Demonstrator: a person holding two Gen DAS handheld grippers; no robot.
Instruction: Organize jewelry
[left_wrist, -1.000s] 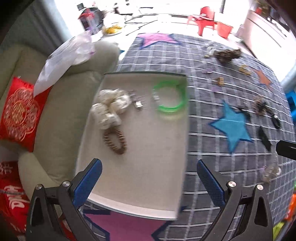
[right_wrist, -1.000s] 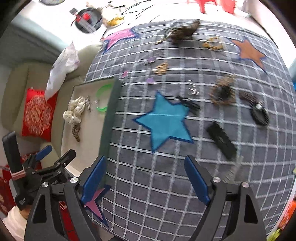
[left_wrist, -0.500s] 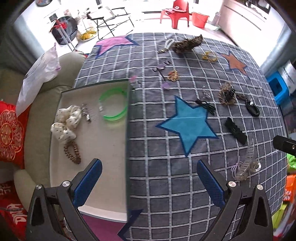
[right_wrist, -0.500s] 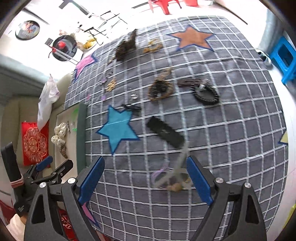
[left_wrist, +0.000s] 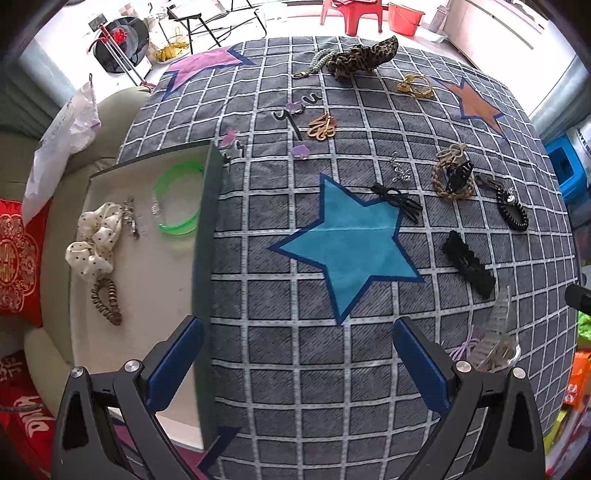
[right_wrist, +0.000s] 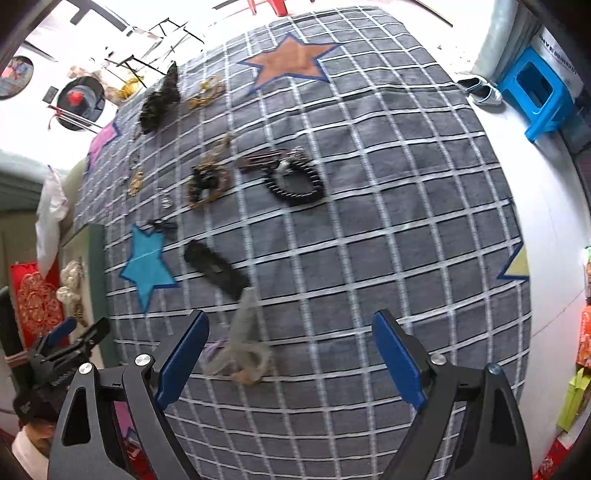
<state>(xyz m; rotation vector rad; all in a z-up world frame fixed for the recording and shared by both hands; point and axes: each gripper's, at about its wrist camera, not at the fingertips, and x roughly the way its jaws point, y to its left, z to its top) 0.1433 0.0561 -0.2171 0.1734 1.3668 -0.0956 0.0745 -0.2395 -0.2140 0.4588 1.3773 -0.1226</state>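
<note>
A white tray (left_wrist: 147, 295) at the table's left edge holds a green bangle (left_wrist: 177, 199), a cream scrunchie (left_wrist: 94, 240) and a brown coil tie (left_wrist: 107, 299). Loose jewelry lies on the grey checked cloth (left_wrist: 332, 369): a clear claw clip (left_wrist: 495, 343), a black clip (left_wrist: 467, 264), a black coil tie (left_wrist: 511, 210), a braided band (left_wrist: 452, 177). My left gripper (left_wrist: 295, 365) is open and empty, above the tray's right wall. My right gripper (right_wrist: 291, 354) is open and empty, just above the clear claw clip (right_wrist: 240, 343), which lies between its fingers toward the left one.
A leopard scrunchie (left_wrist: 364, 57), gold pieces (left_wrist: 415, 85) and purple charms (left_wrist: 295, 107) lie at the far side. A beige sofa (left_wrist: 48, 177) with a red cushion (left_wrist: 18, 258) stands left of the table. A blue stool (right_wrist: 543, 92) stands at the right.
Both grippers have swung right, away from the tray. The right gripper now hangs over the clear claw clip. Both stay open and empty.
</note>
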